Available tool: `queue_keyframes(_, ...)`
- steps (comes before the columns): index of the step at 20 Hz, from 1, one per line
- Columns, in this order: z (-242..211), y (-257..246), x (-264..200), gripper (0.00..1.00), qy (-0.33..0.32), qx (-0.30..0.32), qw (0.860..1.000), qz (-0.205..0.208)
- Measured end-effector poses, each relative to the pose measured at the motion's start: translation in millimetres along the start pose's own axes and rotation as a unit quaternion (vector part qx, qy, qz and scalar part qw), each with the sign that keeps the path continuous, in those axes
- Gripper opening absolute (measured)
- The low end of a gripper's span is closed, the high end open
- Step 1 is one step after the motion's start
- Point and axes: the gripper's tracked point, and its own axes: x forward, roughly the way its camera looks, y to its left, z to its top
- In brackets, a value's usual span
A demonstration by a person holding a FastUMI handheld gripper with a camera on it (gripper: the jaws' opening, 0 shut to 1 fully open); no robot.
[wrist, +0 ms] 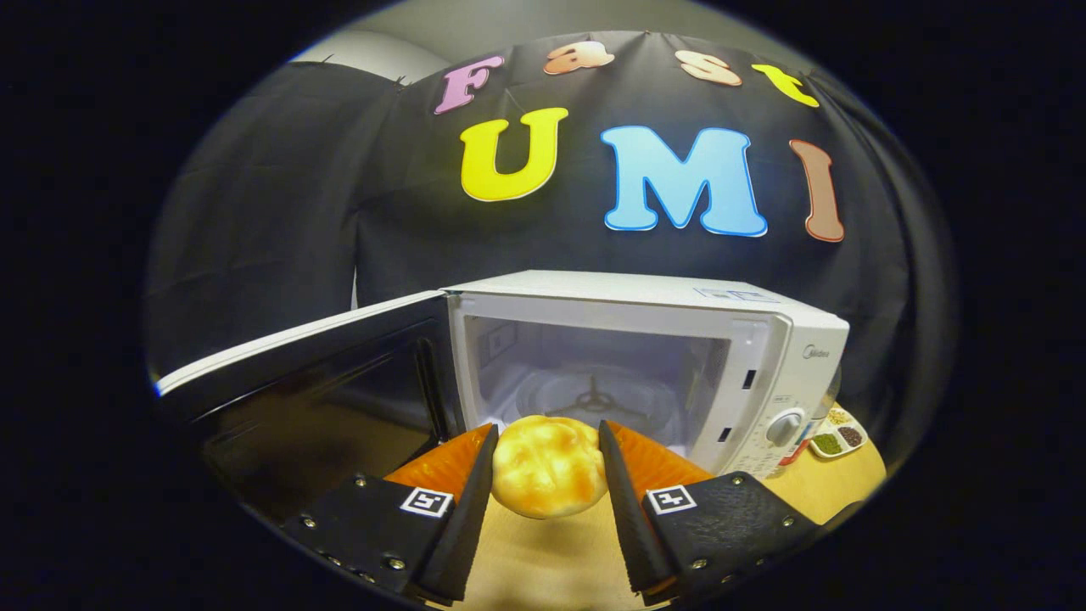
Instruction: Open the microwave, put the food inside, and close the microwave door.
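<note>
Gripper view is showing the gripper (547, 454) clenching one bun (547, 465), both fingers (475, 484) pressing against its sides. Round and golden, the bun is glossy, with paler patches on top and a browner band lower down. It is sitting between the fingertips, hanging above the wooden table (543, 560) and just in front of the microwave (764, 339) opening.

One microwave is standing on the table, white, with its door (297, 382) swinging wide to the left; the door's dark inner face is reflecting the table. Its cavity (594, 373) is lying open straight ahead of the bun, pale inside, with a glass turntable (594, 399) on the floor and clear room above it. The cavity's front lip is running just behind the bun, and the opening is looking wider than the bun and fingers together, though the fisheye is bending the edges.

To the right of the cavity, the control panel is carrying one round knob (785, 427). Beyond the microwave's right corner, one small divided dish (838, 435) is resting on the table, holding what are probably dried grains or beans in separate sections.
</note>
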Motion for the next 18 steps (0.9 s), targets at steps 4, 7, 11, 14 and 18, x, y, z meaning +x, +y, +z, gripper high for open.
queue_keyframes(4, -0.7, 1.6, 39.9, 0.68, -0.008, 0.065, 0.998, -0.014)
queue_keyframes(7, 2.6, -3.4, 63.1, 0.68, -0.031, 0.114, 0.993, -0.028)
queue_keyframes(11, -2.6, -10.7, 96.0, 0.68, -0.038, 0.204, 0.978, -0.036)
queue_keyframes(14, -2.5, -26.3, 116.8, 0.69, -0.065, 0.248, 0.966, -0.047)
queue_keyframes(18, -5.1, -28.4, 141.5, 0.68, -0.069, 0.29, 0.954, -0.042)
